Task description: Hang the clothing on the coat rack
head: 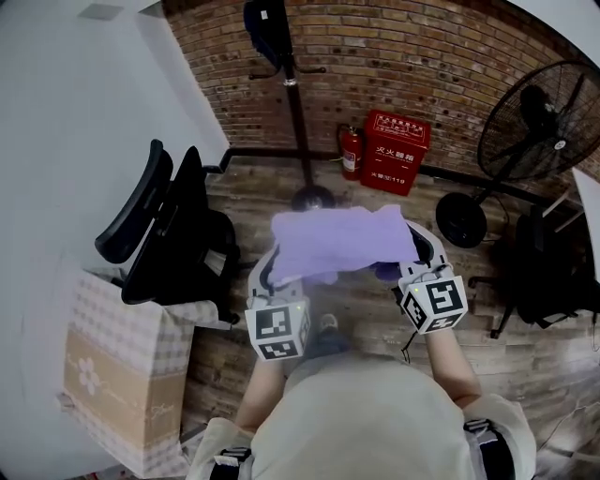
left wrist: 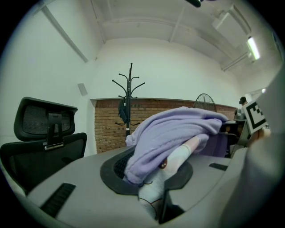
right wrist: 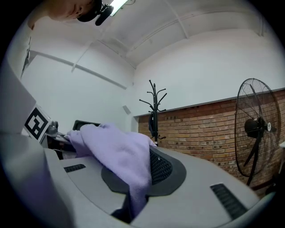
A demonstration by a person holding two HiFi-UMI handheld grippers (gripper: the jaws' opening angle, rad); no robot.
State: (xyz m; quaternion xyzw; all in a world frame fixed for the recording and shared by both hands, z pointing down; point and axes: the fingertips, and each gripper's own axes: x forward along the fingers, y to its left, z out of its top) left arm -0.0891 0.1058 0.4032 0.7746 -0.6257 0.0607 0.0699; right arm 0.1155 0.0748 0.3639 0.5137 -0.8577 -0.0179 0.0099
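Note:
A lilac garment stretches between my two grippers at chest height. My left gripper is shut on its left end, my right gripper on its right end. In the left gripper view the lilac garment bulges over the jaws, and a pale printed part of it is pinched at the left gripper. In the right gripper view the garment drapes down into the closed right gripper. The black coat rack stands ahead by the brick wall with a dark item hanging at its top. The same coat rack appears in both gripper views.
A black office chair and a checked paper bag stand on the left. A red fire-equipment box and an extinguisher sit by the wall. A large floor fan stands on the right, with a dark bag below it.

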